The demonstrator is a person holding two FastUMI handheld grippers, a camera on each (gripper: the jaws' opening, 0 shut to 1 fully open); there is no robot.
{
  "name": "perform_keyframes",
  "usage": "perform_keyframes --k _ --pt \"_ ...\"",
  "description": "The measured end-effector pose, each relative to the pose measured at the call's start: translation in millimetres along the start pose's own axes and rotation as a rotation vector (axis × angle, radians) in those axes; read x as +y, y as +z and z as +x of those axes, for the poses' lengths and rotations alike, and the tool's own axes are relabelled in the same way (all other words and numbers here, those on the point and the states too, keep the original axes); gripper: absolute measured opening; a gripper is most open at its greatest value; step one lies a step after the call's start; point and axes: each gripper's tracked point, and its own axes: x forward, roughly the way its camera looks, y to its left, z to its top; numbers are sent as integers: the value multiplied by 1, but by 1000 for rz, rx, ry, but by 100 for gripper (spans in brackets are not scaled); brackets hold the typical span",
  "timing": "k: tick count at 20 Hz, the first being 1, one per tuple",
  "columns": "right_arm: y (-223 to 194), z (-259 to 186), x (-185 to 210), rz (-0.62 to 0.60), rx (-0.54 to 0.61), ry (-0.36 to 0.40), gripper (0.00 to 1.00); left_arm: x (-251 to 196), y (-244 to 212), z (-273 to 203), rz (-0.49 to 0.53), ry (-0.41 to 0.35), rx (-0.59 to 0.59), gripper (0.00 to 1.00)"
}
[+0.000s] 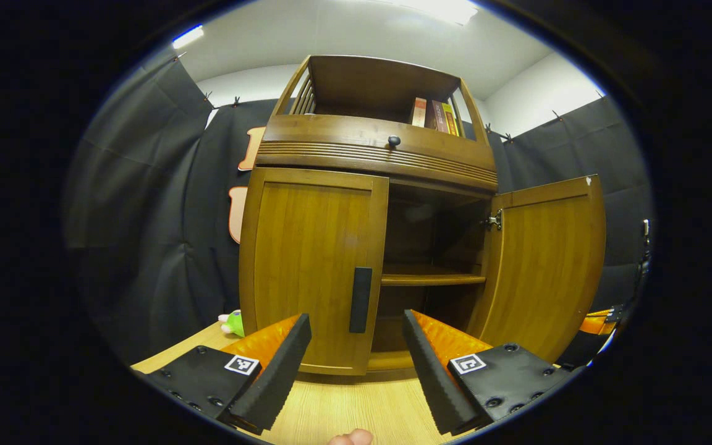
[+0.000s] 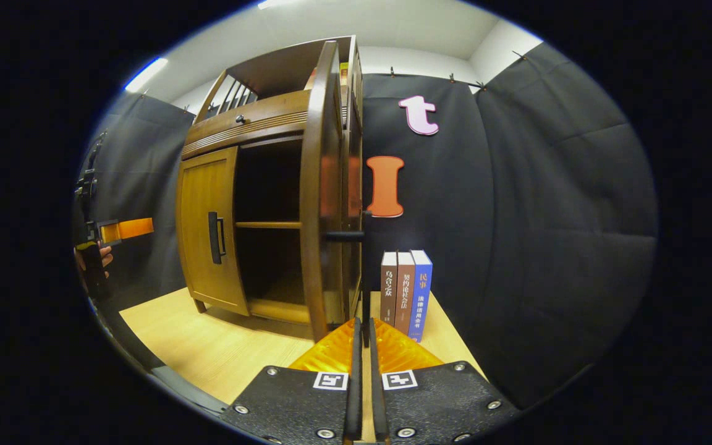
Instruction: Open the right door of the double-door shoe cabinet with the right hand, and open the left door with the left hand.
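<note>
The left door (image 1: 313,272) of the shoe cabinet (image 1: 374,148) on the desk (image 1: 356,402) is shut, its dark handle (image 1: 360,300) near the inner edge. The left tool (image 1: 356,364) gapes wide and empty, short of that handle. The right door (image 1: 547,266) stands swung open, so the left door seems the step in hand: advance, pinch the handle, pull. The right tool (image 2: 362,371) is closed on nothing near the open door's edge. The cabinet's interior is too dark to read.
</note>
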Motion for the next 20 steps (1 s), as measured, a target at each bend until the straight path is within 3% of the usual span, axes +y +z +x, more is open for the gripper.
perform_keyframes --k 4,8,13,14,15,16,17,20 --pt "28 -18 37 37 -76 -27 6 1 -8 6 -14 -6 27 95" --pt "69 -7 59 52 -115 -52 6 7 -6 8 13 7 24 95" --pt "76 19 72 40 -120 -72 6 16 -4 4 31 32 21 94" --pt "73 23 73 27 -116 -78 0 18 -4 4 38 39 20 94" --pt "69 26 78 16 -105 -70 18 20 -3 4 43 48 17 94" --pt "65 29 84 8 -96 -56 7 22 -1 3 46 53 13 94" --pt "65 31 91 2 -91 -44 9 23 0 5 47 57 10 95" --pt "59 35 105 -11 -87 -14 40 24 3 8 54 65 5 94"
